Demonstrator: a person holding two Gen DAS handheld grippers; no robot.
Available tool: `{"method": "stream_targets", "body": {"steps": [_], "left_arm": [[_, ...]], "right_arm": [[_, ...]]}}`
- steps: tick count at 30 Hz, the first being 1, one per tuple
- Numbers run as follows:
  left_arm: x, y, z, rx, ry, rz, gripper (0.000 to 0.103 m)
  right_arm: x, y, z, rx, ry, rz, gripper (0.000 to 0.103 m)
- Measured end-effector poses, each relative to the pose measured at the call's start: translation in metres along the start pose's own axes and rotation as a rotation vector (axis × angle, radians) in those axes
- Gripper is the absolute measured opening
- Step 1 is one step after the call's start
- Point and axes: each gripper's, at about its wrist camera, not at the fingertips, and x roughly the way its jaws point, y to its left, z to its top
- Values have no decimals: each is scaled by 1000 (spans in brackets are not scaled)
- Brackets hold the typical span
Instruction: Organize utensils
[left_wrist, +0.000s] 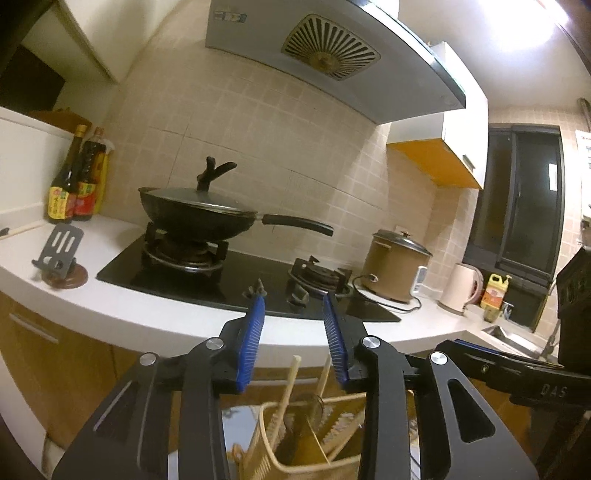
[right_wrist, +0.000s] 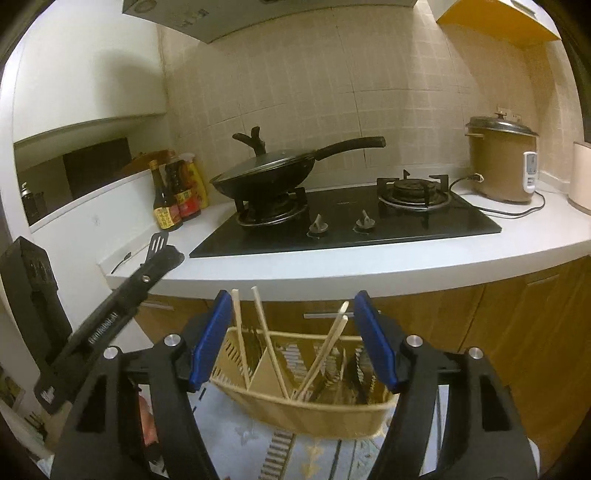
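A tan slotted utensil basket (right_wrist: 314, 410) sits low in front of the counter, holding several pale chopsticks (right_wrist: 321, 354) that stand up in its compartments. It also shows in the left wrist view (left_wrist: 295, 443) with chopsticks (left_wrist: 290, 384) poking up. My right gripper (right_wrist: 291, 339) is open and empty, its blue pads above and astride the basket. My left gripper (left_wrist: 295, 332) is open and empty, above the basket. A black slotted spatula head (left_wrist: 61, 249) leans on a round holder on the counter's left. A chopstick (left_wrist: 18, 230) lies at the far left.
A lidded black wok (left_wrist: 199, 214) sits on the left burner of the black hob (right_wrist: 347, 225). Sauce bottles (left_wrist: 77, 177) stand at the back left. A brown rice cooker (right_wrist: 498, 162), a kettle (left_wrist: 460, 288) and a sink (left_wrist: 513, 338) are to the right.
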Motion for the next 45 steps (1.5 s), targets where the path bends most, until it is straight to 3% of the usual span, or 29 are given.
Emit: {"method": "stream_targets", "body": {"steps": [6,12,18,22,31,37,45], "left_arm": [[-45,-8,0,-27,18,-11,49],[-89,-21,-20,-20,44,-6,67],[-124,-28,-35,-27,52,25,74],[-140,-48,-47,39,37,57,83],[-146,-82,-76,262,30,204,88],[-133,-75,-93,239,31,260,92],[-126,-66,-116,197,-39,337,92]], "right_arm": [[-43,-4,-19,5,-17,-25,65],[-68,-7,-50,18,1,-42,72],[-91,-12,-78,33,-18,-88,79],[-102,-12,-94,29,-51,-118,86],[-103,1,-118,-91,-128,-248,95],[-92,-11,-135,-74,-147,-329,95],[-95,-28,-146,-16,-237,-298,95]]}}
